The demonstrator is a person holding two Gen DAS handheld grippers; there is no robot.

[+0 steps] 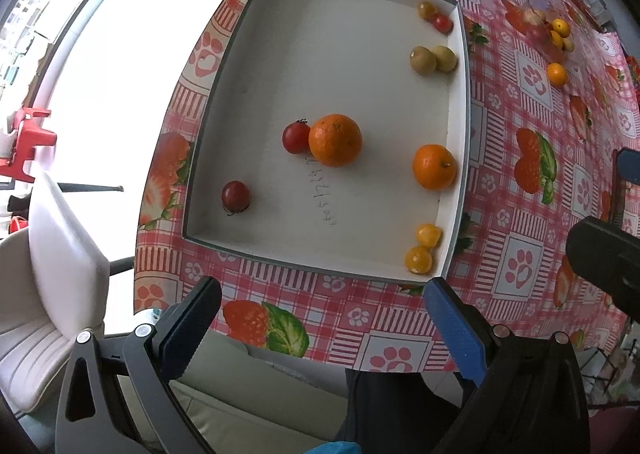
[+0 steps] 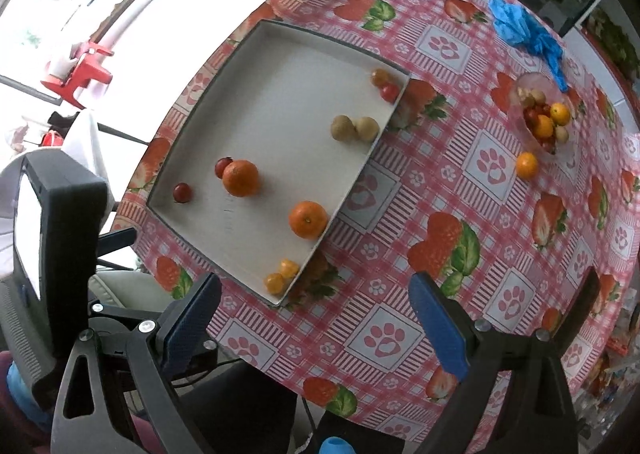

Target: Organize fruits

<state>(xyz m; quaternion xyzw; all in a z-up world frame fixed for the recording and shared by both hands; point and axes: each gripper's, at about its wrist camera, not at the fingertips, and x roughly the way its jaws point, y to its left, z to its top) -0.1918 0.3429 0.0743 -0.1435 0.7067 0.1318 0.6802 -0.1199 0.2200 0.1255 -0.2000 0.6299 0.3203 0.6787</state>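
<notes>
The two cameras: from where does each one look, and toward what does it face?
Left wrist: sits on the left gripper, above the table's near edge, facing the white tray; its open fingers show, also the other gripper's dark body at right.
Right wrist: sits on the right gripper, further right, facing the tablecloth; open fingers show.
Shared: tray, its oranges, loose orange.

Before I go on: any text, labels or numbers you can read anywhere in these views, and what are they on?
Handwritten marks on the floor of the white tray, beside the larger orange: too faint and distorted to read.
Tablecloth: only strawberry, paw and flower prints, no words.
Fruits, bowl, both tools: no readable label.
</notes>
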